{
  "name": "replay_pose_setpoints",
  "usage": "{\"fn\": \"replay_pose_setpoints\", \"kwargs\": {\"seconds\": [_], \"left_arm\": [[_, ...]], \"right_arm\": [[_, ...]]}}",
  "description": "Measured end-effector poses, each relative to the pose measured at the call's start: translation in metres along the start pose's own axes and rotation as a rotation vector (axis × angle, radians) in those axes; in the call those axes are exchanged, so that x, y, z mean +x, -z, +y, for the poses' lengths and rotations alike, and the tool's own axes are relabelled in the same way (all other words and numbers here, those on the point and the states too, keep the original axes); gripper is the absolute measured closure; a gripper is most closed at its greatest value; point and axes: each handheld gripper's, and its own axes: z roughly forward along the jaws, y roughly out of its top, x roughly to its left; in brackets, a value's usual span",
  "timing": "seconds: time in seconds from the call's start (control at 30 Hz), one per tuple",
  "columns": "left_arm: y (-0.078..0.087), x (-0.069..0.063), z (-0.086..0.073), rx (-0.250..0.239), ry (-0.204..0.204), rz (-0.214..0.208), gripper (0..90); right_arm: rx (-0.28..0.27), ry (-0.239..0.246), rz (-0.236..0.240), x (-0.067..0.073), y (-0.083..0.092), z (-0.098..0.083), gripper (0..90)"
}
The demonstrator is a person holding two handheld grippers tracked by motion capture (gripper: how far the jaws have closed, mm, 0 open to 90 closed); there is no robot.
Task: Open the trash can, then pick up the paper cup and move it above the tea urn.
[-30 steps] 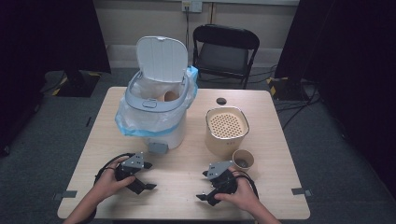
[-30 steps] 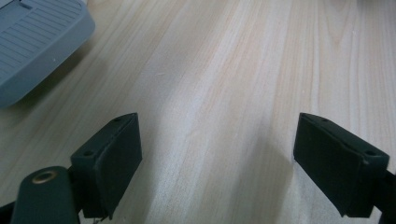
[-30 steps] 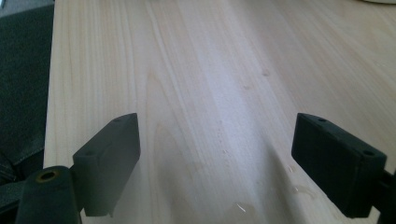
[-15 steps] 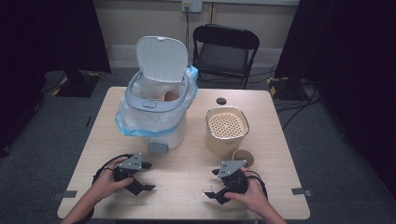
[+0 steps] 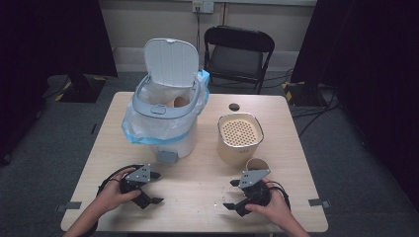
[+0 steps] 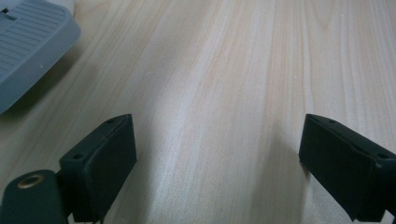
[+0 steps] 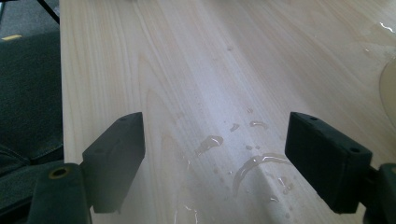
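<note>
high view: the pale wooden table [image 5: 197, 197] carries everything, with a black folding chair [image 5: 238, 54] behind its far edge. the largest thing on the table is the white bin [image 5: 165, 121] at the far left, its lid [image 5: 170, 61] tipped up and a blue-edged plastic liner [image 5: 143, 131] folded over its rim; something brown lies inside, too small to tell. its grey pedal [image 5: 167, 157] faces the person. to the right of the bin stands a cream canister [image 5: 239, 138] with a perforated top, and a brown paper cup [image 5: 256, 164] sits just in front of it, close beside the right gripper [image 5: 233, 194]. that gripper rests low over the near right part of the table, jaws spread with nothing between them; they have just been closing a little. in the right gripper view, water drops and a wet ring [image 7: 254, 165] lie on the wood between the jaws. the left gripper [image 5: 152, 187] sits at the near left, in front of the bin, jaws wide apart over bare wood. a small dark disc [image 5: 234, 106] lies near the far edge.
</note>
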Motion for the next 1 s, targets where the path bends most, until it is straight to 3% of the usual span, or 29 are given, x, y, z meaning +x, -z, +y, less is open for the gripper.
{"fn": "replay_pose_setpoints", "kwargs": {"seconds": [0.23, 0.57, 1.0], "left_arm": [[0.0, 0.0, 0.0, 0.0, 0.0, -0.001, 10.5], [0.0, 0.0, 0.0, -0.002, 0.0, -0.001, 10.4], [0.001, -0.001, 0.0, 0.004, 0.0, 0.002, 10.4]], "right_arm": [[0.019, 0.002, 0.006, 0.001, 0.001, -0.001, 17.9], [0.002, -0.01, 0.01, 0.004, 0.009, -0.006, 17.4], [0.012, -0.043, -0.006, 0.009, 0.029, -0.028, 16.9]]}}
